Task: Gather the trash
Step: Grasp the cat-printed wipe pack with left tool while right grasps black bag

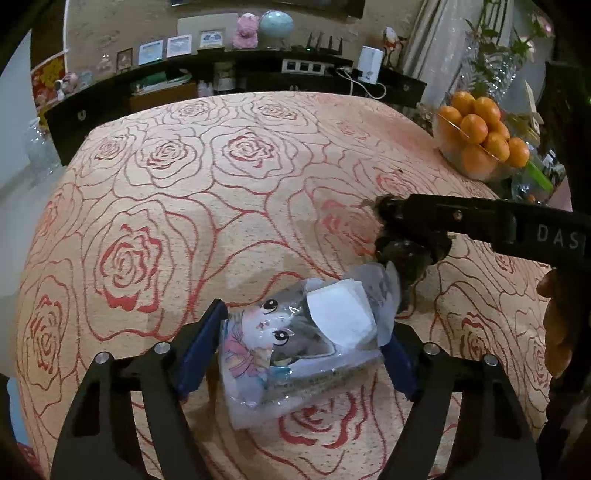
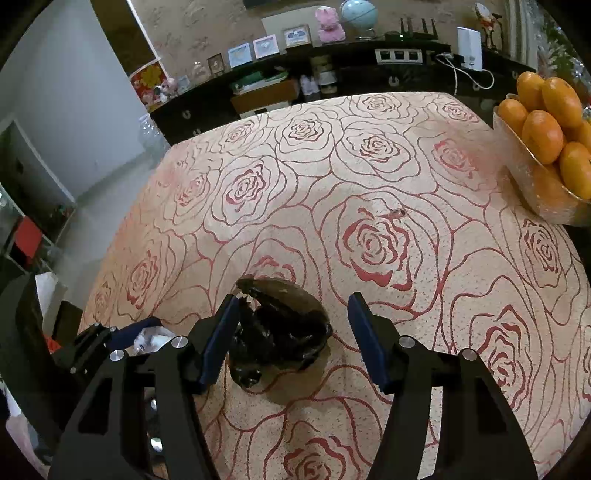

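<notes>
Looking down my left gripper [image 1: 301, 350], I see both blue pads pressed against a clear plastic wrapper [image 1: 295, 343] printed with a cartoon face; the jaws are closed onto it from either side. A white paper flap [image 1: 343, 314] sticks up from its top. The wrapper sits over the table [image 1: 184, 184] toward the near edge, though I cannot tell whether it rests on the rose-patterned cloth or is lifted off it.

My right gripper [image 2: 291, 339] stands wide open. A crumpled black plastic bag [image 2: 284, 328] lies on the cloth between its fingers, close against the left pad [image 2: 221, 339] and well apart from the right one. I cannot tell whether that left pad actually touches it. Nothing is held. From the left wrist view the same gripper comes in from the right side, its tip just beyond the wrapper, with the dark bag [image 1: 406, 254] under it.

A glass bowl of oranges [image 2: 546, 140] stands at the far right corner of the table. A small dark scrap [image 2: 397, 213] lies on the cloth near the middle, toward the bowl. Beyond the far edge runs a dark shelf [image 2: 369, 55] with framed cards, a pink plush toy [image 2: 330, 23] and a globe [image 2: 359, 14].
</notes>
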`<state>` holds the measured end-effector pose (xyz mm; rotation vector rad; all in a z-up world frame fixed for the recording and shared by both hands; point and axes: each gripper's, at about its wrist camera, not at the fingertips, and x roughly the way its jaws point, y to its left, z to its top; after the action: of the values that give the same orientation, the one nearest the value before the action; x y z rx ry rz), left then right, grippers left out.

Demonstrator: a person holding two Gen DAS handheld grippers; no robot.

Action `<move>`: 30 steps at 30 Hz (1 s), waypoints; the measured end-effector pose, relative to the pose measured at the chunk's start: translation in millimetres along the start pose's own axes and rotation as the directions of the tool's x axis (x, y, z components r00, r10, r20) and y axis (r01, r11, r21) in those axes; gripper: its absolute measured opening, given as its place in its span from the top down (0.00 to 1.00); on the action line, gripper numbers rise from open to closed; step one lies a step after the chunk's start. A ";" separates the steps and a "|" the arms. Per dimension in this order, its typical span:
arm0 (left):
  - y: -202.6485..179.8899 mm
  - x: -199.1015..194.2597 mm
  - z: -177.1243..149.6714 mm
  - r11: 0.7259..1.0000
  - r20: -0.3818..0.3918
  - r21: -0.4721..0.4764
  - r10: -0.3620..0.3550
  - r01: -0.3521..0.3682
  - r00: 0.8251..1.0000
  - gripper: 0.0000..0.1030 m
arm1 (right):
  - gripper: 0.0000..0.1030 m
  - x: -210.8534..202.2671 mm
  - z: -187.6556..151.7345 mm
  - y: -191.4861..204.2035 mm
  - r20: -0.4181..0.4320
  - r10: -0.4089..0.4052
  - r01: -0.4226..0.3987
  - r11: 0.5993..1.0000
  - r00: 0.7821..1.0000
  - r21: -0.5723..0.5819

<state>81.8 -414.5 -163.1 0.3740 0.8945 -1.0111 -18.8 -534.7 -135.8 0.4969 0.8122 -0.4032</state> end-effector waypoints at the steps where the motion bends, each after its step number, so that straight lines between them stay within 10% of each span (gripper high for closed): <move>1: 1.5 -0.3 0.0 1.000 0.000 -0.006 0.003 -0.003 1.000 0.27 | 0.42 0.1 0.2 0.1 0.001 0.001 -0.001 1.000 1.000 -0.001; 16: -11.5 6.4 -2.4 0.994 -0.028 0.090 0.066 -0.063 0.997 0.20 | 0.42 1.7 -3.1 8.4 0.001 0.017 -0.017 0.999 1.000 -0.033; 30: 14.8 -11.9 -6.4 0.999 0.012 0.008 0.034 -0.034 0.999 0.37 | 0.39 25.2 -14.0 26.0 -0.029 -0.022 0.019 0.993 0.999 -0.121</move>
<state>88.7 -396.1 -159.3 0.3892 0.8710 -0.9854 2.3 -509.5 -156.4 0.3834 0.8658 -0.3640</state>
